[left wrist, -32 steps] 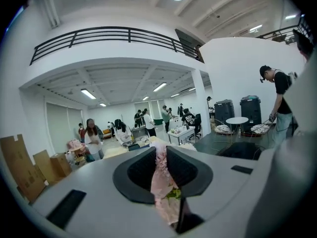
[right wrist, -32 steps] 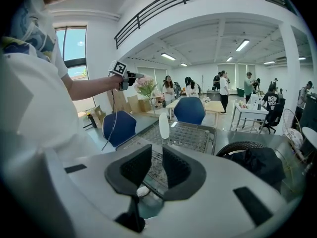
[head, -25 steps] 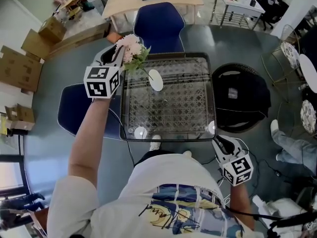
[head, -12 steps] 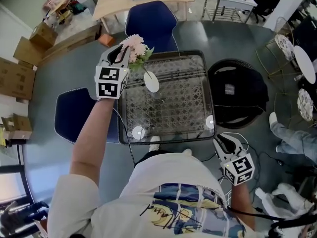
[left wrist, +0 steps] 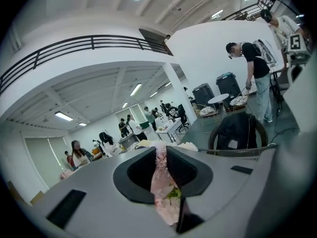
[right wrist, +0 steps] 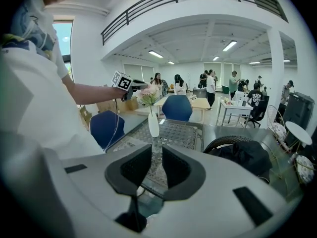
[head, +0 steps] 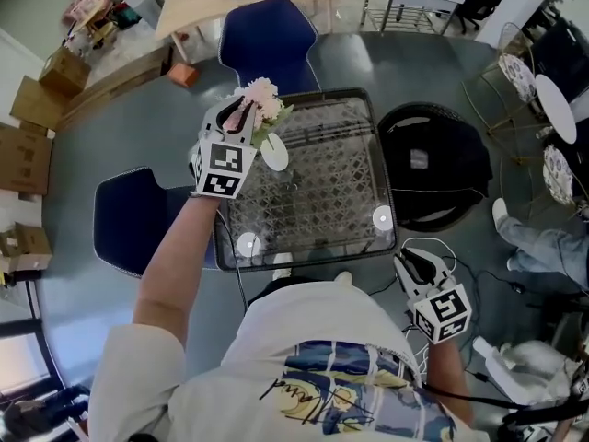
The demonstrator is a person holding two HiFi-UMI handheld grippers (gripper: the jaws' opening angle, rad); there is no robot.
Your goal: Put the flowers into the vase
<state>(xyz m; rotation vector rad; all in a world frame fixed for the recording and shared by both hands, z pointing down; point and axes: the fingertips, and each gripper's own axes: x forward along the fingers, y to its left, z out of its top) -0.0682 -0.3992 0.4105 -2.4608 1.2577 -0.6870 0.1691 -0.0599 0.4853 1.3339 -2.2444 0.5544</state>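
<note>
My left gripper [head: 243, 116] is shut on a bunch of pink flowers [head: 263, 94] with green leaves, held in the air above the far left part of the glass table [head: 322, 187]. A white vase [head: 273, 153] stands on the table just right of and below the bunch. In the left gripper view the pink petals [left wrist: 162, 175] fill the gap between the jaws of the left gripper [left wrist: 161, 153]. My right gripper [head: 411, 263] hangs off the table's near right corner, jaws slightly apart and empty. From the right gripper view [right wrist: 157, 158], the vase [right wrist: 153, 124] stands straight ahead with the flowers [right wrist: 148, 97] above it.
Two blue chairs [head: 267, 35] [head: 138, 219] stand at the table's far and left sides. A black round chair holding a dark bag [head: 428, 168] stands to the right. Small round discs [head: 248, 244] [head: 382, 217] lie near the table's front edge. A person's legs [head: 538, 238] show at right.
My left gripper has come down and to the right with the flowers, closer to the vase, and has rolled a little. The right gripper has stayed where it was.
</note>
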